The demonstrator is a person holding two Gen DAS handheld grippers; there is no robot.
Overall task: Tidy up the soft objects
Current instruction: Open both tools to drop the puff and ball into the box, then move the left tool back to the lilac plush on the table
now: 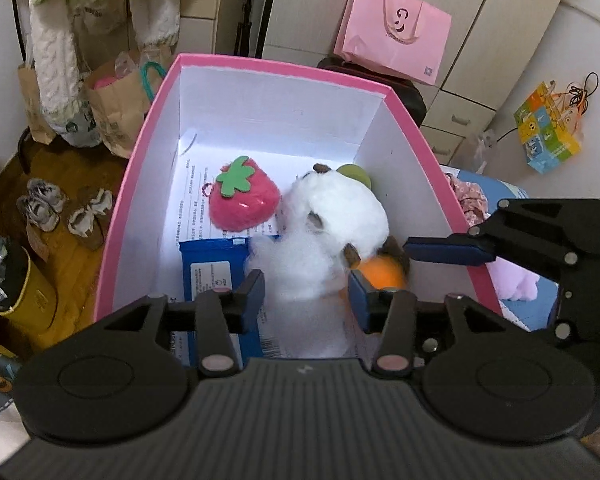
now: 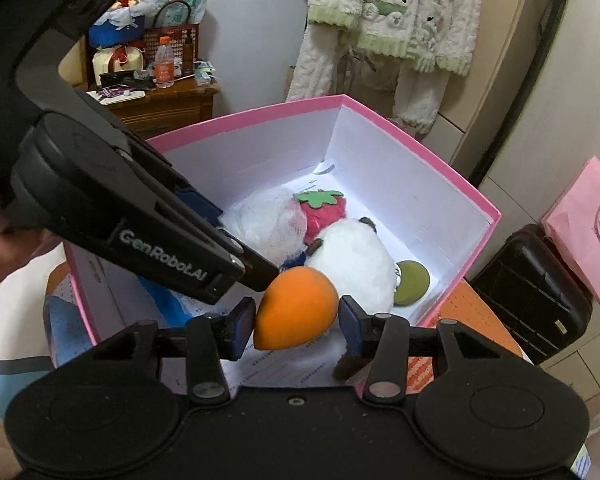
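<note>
A pink box (image 1: 284,65) with white walls holds a pink strawberry plush (image 1: 244,196), a white animal plush (image 1: 340,208), a green round pad (image 1: 356,174) and a blue packet (image 1: 212,268). My left gripper (image 1: 306,300) is open inside the box, with a tuft of white stuffing (image 1: 296,272) loose between its pads. In the right wrist view, my right gripper (image 2: 296,322) stands open around an orange egg-shaped sponge (image 2: 296,308), with a thin gap at the right pad. The sponge rests low in the box (image 2: 420,140) beside the white plush (image 2: 356,260). The left gripper's body hides part of the stuffing (image 2: 260,220).
A pink paper bag (image 1: 396,40) and a black suitcase (image 2: 532,296) stand behind the box. Shoes (image 1: 60,208) and a yellow bin (image 1: 20,296) are on the wooden floor to the left. A cluttered wooden nightstand (image 2: 160,104) and a hanging fleece garment (image 2: 396,20) lie beyond.
</note>
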